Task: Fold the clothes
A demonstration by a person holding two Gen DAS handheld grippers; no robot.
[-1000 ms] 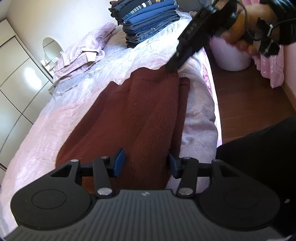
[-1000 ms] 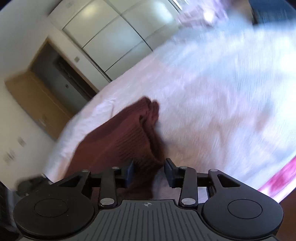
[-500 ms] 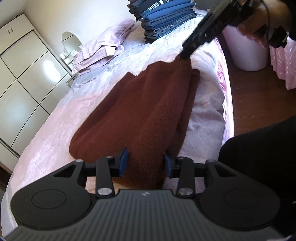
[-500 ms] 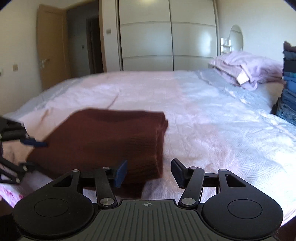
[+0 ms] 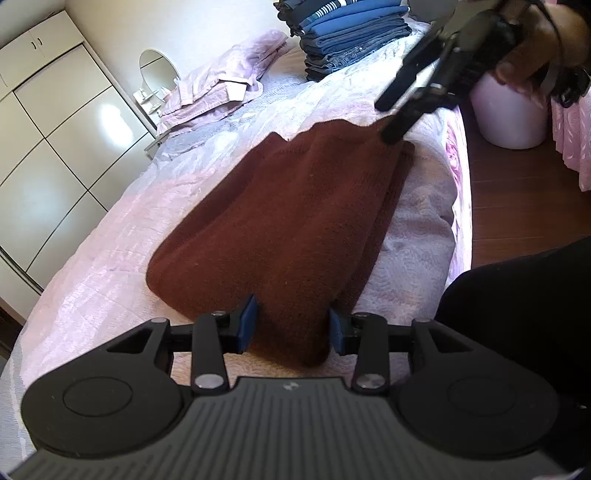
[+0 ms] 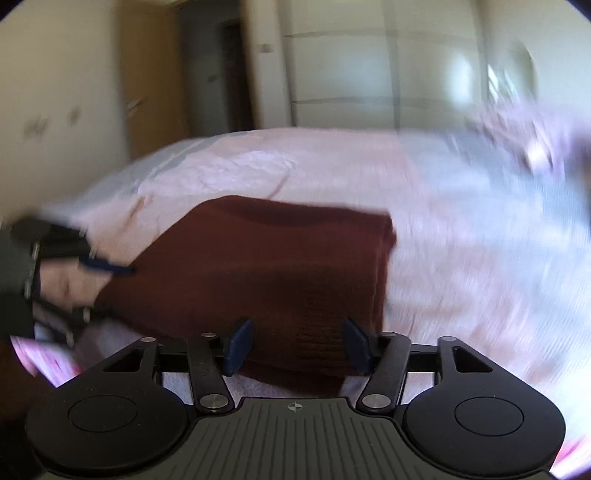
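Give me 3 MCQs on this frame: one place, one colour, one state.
1. Where is the stack of folded clothes?
A. on the floor
B. on the bed beyond the sweater
C. in the bin

2. What colour is the sweater?
A. dark red
B. blue
C. white

3. How do the jaws of the left gripper stand?
A. shut on nothing
B. out of view
C. open, astride the sweater's near end

Key: 1 B, the stack sits on the bed at the far end. 2 A, the knit is maroon. 3 C, both blue pads stand apart, cloth between.
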